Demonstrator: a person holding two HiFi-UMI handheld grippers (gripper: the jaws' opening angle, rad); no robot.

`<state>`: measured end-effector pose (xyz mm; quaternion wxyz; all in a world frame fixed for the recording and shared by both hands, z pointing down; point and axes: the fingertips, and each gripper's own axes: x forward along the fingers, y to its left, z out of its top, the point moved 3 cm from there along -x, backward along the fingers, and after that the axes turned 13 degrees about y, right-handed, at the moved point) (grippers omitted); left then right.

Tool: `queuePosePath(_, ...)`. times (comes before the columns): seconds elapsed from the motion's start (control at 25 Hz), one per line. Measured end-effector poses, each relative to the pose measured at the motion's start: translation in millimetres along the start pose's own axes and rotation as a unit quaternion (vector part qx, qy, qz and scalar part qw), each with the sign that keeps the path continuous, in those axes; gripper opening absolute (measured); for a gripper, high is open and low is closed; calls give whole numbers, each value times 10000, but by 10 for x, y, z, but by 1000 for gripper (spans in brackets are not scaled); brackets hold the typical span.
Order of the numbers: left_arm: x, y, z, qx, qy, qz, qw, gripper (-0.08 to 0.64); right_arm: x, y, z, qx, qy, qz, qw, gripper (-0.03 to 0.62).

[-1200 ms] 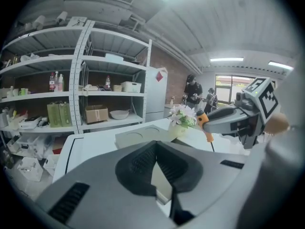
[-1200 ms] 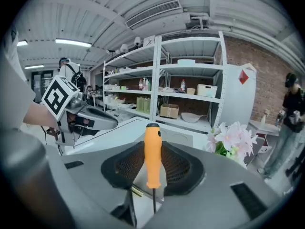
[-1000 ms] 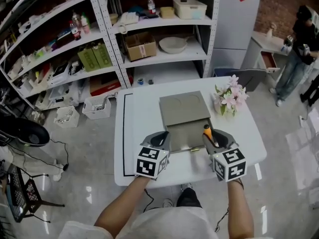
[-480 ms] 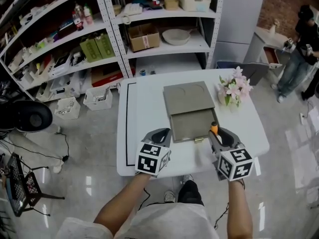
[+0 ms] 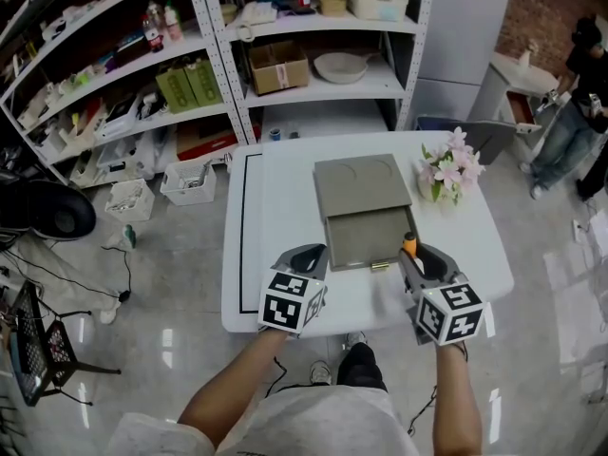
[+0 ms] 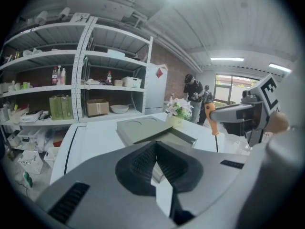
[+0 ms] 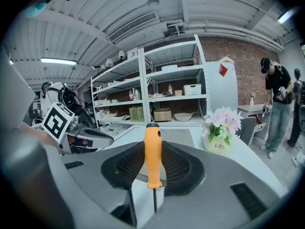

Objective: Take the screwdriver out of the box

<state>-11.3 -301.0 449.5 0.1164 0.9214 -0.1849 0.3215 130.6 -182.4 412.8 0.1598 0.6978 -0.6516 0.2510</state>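
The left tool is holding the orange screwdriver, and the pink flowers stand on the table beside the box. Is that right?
Not quite. The right tool holds the orange screwdriver, its handle standing up between the jaws, as the right gripper view shows. The left tool is shut on nothing. The pink flowers do stand on the table beside the box.

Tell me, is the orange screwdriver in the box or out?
Out: the right gripper clamps the screwdriver upright, beside the box, not inside it.

We count two grippers, the left gripper (image 5: 309,253) and right gripper (image 5: 421,255), one screwdriver (image 5: 409,245), one box (image 5: 361,207), one flower pot (image 5: 444,171) at two o'clock, one table (image 5: 275,217).
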Motion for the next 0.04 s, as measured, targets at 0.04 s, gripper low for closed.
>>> queuePosePath(0.04,6,-2,18,1,-4,1,10000,5,2,-7,9,-6,7,10,10000,115)
